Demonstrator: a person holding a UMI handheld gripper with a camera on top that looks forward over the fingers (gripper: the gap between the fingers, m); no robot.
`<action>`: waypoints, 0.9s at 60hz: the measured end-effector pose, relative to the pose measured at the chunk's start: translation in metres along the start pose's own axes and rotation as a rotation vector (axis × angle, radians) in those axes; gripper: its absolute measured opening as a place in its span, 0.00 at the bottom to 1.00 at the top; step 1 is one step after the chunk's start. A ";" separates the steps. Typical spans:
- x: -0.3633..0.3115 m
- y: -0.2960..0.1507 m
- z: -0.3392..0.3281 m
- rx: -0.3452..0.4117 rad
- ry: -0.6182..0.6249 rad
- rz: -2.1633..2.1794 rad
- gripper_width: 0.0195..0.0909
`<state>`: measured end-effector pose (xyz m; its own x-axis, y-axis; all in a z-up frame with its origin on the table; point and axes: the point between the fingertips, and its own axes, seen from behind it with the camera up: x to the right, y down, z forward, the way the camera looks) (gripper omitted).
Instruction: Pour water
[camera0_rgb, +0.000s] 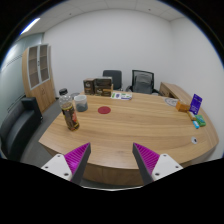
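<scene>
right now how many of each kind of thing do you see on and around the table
bottle: 1
red disc: 1
brown boxes: 2
office chairs: 2
purple box: 1
cabinet: 1
total: 8

The tongs are open and empty, short of the table.

Single view: camera rode on the gripper, looked forward along its two fingers, raised above the near edge of a wooden table, facing chairs and far wall.
</scene>
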<state>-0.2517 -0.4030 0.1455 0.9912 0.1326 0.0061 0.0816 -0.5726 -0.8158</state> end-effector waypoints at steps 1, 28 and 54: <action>-0.010 0.001 0.003 -0.001 -0.008 -0.001 0.93; -0.217 -0.075 0.180 0.134 -0.008 0.022 0.93; -0.216 -0.102 0.239 0.233 0.114 0.097 0.30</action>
<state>-0.4992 -0.1794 0.0891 0.9996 -0.0137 -0.0241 -0.0275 -0.3748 -0.9267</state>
